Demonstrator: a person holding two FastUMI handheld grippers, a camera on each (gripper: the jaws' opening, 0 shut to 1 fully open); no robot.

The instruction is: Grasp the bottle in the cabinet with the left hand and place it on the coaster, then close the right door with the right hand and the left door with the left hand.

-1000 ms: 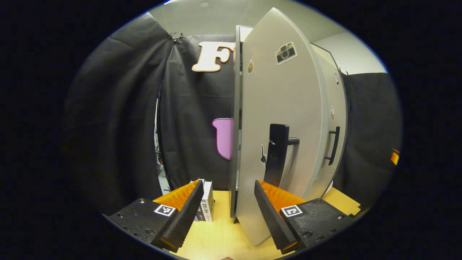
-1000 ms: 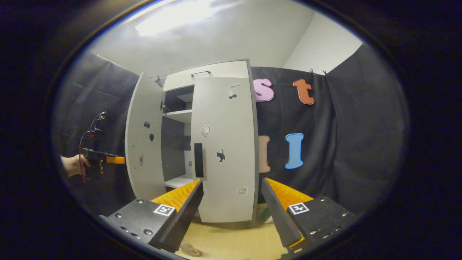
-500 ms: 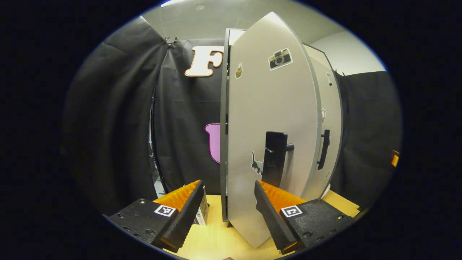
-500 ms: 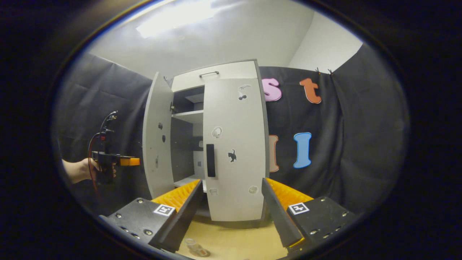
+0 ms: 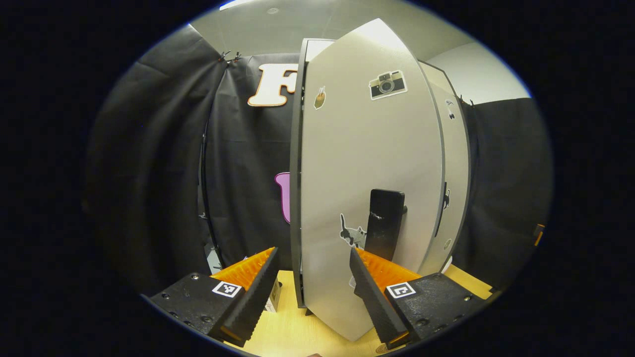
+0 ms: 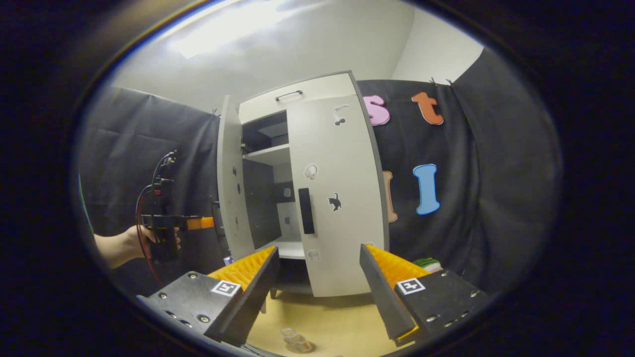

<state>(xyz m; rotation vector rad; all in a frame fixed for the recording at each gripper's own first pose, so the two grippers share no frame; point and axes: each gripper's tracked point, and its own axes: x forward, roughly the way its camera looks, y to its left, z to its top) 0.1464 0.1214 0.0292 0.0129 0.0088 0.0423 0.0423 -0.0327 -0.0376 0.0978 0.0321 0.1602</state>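
Note:
The grey cabinet [image 6: 317,94] stands on the wooden table with its right door [image 6: 337,198] shut. Its left door [image 5: 367,163] hangs partly open; stickers and a black handle [image 5: 384,223] sit on its outer face. My left gripper [image 5: 312,282] is open, straddling that door's lower hinge-side edge, one finger [image 5: 377,277] close to the face below the handle. In the right gripper view a hand holds the left gripper [image 6: 196,223] against the left door [image 6: 230,188]. My right gripper [image 6: 317,282] is open and holds nothing, well back from the cabinet. A small clear bottle [image 6: 293,339] stands on the table below it.
A small white box [image 5: 273,297] stands on the table left of the cabinet. A green object [image 6: 426,263] lies right of the cabinet. Black cloth walls close in the booth behind and on both sides. Inside the cabinet, white shelves [image 6: 268,153] show through the gap.
The left door has swung further toward shut with my left gripper following it. The gap into the cabinet has narrowed. My right gripper has shifted, so the cabinet sits more to the right in its view.

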